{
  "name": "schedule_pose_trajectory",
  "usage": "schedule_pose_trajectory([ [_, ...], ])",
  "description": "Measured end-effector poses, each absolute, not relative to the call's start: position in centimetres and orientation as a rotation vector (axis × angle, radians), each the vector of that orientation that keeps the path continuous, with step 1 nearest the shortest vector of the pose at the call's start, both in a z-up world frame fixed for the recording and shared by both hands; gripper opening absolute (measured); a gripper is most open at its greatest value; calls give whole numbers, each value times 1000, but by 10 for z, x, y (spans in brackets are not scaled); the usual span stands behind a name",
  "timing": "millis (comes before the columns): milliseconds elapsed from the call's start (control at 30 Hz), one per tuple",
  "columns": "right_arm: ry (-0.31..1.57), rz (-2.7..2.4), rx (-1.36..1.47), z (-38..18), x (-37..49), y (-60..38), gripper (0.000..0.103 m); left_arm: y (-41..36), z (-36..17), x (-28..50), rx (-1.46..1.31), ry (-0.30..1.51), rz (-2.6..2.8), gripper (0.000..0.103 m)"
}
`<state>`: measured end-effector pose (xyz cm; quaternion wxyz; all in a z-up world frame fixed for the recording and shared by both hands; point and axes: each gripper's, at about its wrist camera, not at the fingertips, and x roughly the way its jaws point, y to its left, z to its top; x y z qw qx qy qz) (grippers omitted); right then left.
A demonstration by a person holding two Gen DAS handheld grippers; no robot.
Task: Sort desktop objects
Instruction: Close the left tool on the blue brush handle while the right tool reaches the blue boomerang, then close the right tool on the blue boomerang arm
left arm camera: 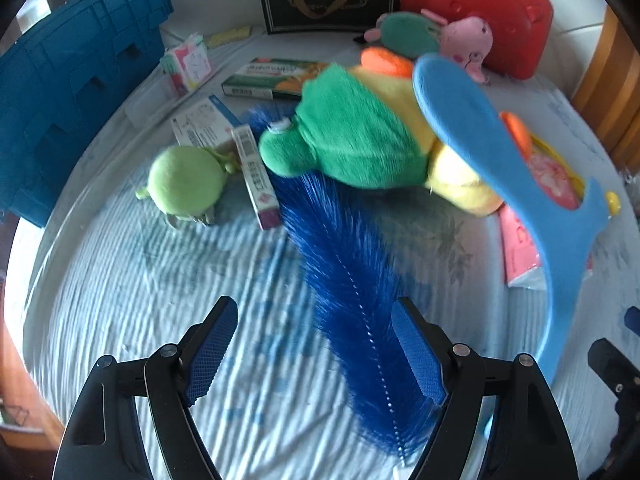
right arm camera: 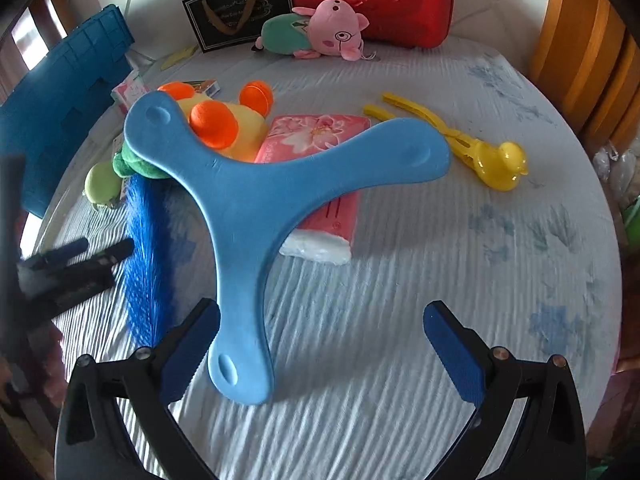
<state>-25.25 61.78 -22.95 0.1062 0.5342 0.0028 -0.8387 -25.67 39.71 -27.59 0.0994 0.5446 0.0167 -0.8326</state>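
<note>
The worktop (right arm camera: 400, 280) has a striped white cloth on it and many things lie mixed together. A blue three-armed flying toy (right arm camera: 256, 200) sits in the middle of the right wrist view. One of its arms points down the frame, and the tip of that arm lies between the fingers of the right hand-held gripper (right arm camera: 320, 344), close by the left finger. It may touch that finger, but I cannot tell. The other two arms point to the upper left and the upper right of the frame, and the toy leans up over a green and yellow stuffed toy (left arm camera: 360, 140) and a pink pack of tissues (right arm camera: 316, 136). The right hand-held gripper is wide open and holds nothing. It is the nearer one to the flying toy. In the left wrist view a blue feather (left arm camera: 352, 280) runs from the middle of the frame down to the bottom, just inside the right finger of the left hand-held gripper (left arm camera: 316, 344). That one is wide open too and grips nothing. A blue crate (left arm camera: 80, 80) stands at the upper left.
</note>
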Motion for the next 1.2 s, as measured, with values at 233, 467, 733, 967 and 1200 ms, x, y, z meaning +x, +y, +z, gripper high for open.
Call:
schedule_pose_trajectory([
  [233, -75, -2452, 1589, -248, -266, 601, 103, 401, -297, -256, 1621, 43, -2427, 79],
  [467, -107, -2456, 1630, -255, -273, 596, 103, 401, -301, -263, 1643, 63, -2471, 71],
  [733, -106, -2472, 1621, -262, -282, 588, 100, 401, -305, -270, 1666, 81, -2520, 25],
  [967, -121, -2488, 1622, -264, -282, 590, 100, 383, -298, -252, 1635, 71, -2530, 17],
  [1200, -94, -2500, 1600, -261, -279, 590, 103, 380, -305, -253, 1573, 29, -2491, 56],
])
